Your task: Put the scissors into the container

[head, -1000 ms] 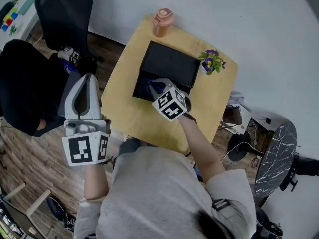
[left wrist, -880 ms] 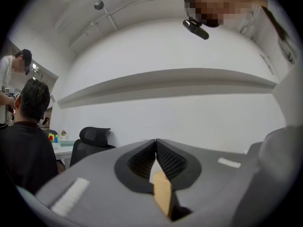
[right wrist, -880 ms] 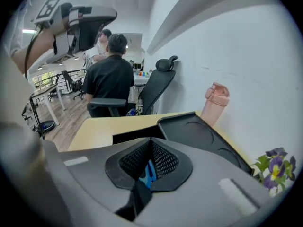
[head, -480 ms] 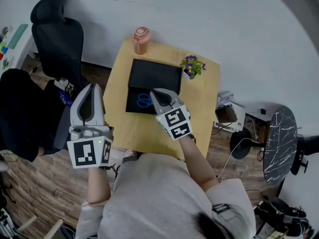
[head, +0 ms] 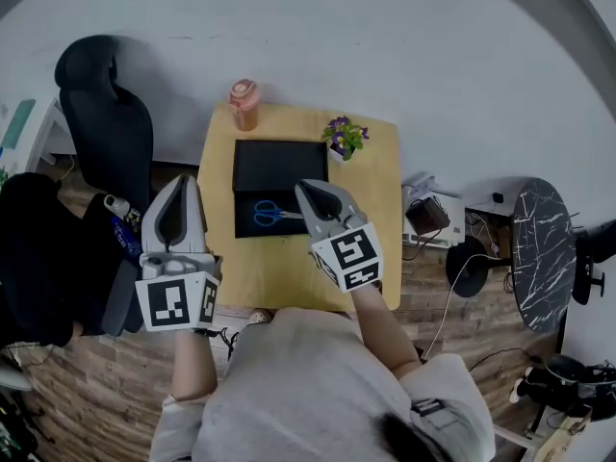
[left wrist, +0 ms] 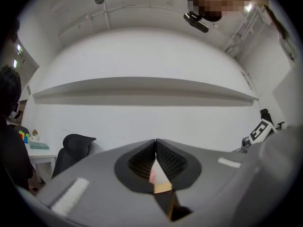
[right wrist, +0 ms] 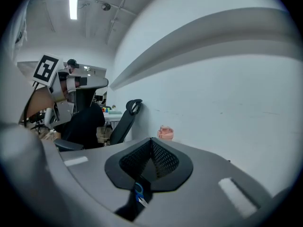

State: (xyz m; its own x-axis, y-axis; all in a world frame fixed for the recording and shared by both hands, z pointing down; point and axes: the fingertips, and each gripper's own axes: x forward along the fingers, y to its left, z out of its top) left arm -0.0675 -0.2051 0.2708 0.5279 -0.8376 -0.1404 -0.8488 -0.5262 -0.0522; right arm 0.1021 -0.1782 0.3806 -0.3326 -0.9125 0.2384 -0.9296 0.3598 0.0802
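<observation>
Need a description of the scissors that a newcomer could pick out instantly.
Start at the yellow table by the white wall; a black container lies open on it. The scissors lie inside its nearer half, just left of the right gripper. Their blue handles set them apart from the pink cup and the potted flowers at the far edge.

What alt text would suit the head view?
Blue scissors lie inside a black container on a wooden table. The left gripper and right gripper hover shut and empty nearer the camera. A pink cup stands behind the container.
</observation>
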